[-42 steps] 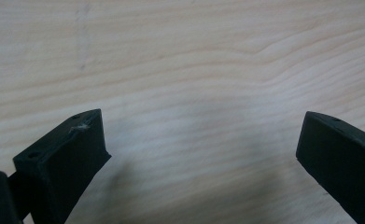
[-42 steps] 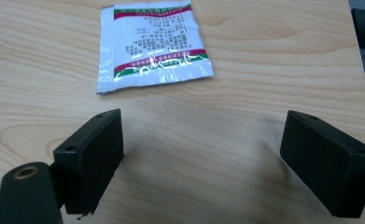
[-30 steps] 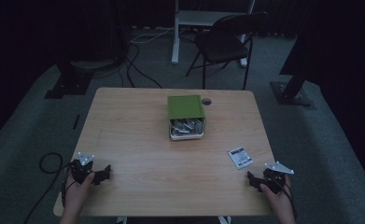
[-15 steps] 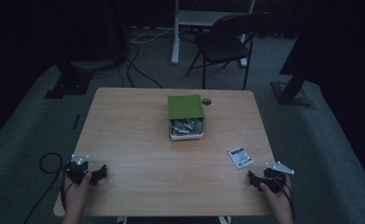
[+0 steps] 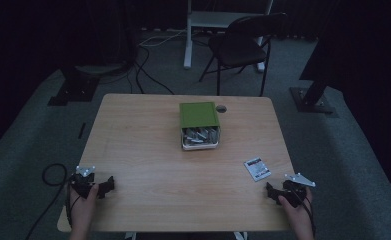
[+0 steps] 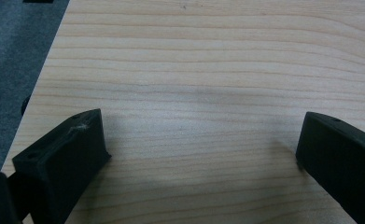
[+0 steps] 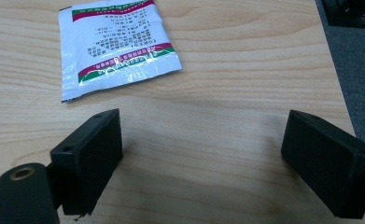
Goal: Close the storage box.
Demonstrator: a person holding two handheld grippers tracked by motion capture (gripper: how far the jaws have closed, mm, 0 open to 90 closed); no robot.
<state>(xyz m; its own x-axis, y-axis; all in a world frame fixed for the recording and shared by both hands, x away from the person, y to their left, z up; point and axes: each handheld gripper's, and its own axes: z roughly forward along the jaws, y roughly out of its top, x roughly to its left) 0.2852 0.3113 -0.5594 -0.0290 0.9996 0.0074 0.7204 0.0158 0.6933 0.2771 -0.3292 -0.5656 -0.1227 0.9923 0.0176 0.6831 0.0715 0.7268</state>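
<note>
A: Pale wood table (image 5: 148, 150), bare grain under the left gripper (image 6: 203, 154). Jaws spread wide, nothing between them, low over the top near the left edge. Grey carpet (image 6: 12, 56) past that edge.

B: Held in the left hand (image 5: 82, 200) at the near left corner in the high view, pointing right across the table. Grey plate on top, cable (image 5: 50, 175) looping off over the floor.

A: Right gripper (image 7: 201, 149), same story: jaws wide apart, empty, low over bare wood near the right edge.

B: Gripped by the right hand (image 5: 297, 205) at the near right corner, pointing left and slightly away.

A: Just beyond its jaws, a small white packet (image 7: 115, 46). Lying flat, red and green bands, fine print too small to read, a shiny crease near the lower edge. Clear of both jaws, not touched.

B: Same packet (image 5: 257, 168) in the high view, just ahead and left of that gripper, well apart from the other one.

A: Farther off, near the middle of the table, a box (image 5: 200, 138) full of silvery pieces, hard to tell what exactly.

B: Green lid (image 5: 198, 114) covering its far part, near part open. Small round hole (image 5: 221, 108) in the tabletop just right of the lid.

A: Beyond the table, a dark folding chair (image 5: 243, 47) and a pale post (image 5: 188, 35), cables across the floor.
</note>
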